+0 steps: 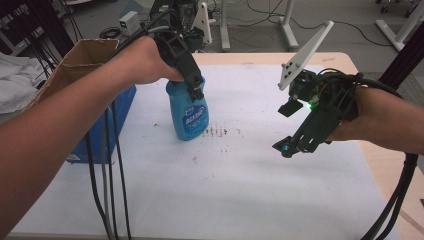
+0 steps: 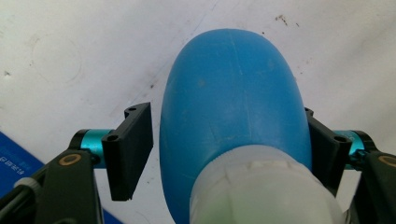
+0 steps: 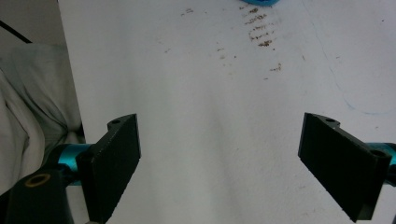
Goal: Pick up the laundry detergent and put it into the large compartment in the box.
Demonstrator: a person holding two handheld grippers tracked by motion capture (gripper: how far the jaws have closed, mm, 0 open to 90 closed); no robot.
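A blue spray bottle (image 1: 190, 117) with a white label stands upright on the white table cover (image 1: 240, 190). My left gripper (image 1: 196, 87) comes down over its top from the person's left hand. In the left gripper view the bottle (image 2: 233, 93) fills the space between the jaws of the left gripper (image 2: 224, 112). The right pad lies against the bottle's side, while a thin sliver of table shows beside the left pad (image 2: 133, 149). My right gripper (image 1: 286, 127) hovers over the table to the bottle's right, jaws wide apart and empty (image 3: 222, 126).
Brown specks (image 1: 217, 132) stain the cover beside the bottle. An open cardboard box (image 1: 82, 55) and a blue box (image 1: 125, 107) stand at the table's left edge, with white cloth (image 1: 12, 80) beyond. Black cables (image 1: 107, 175) hang over the front left.
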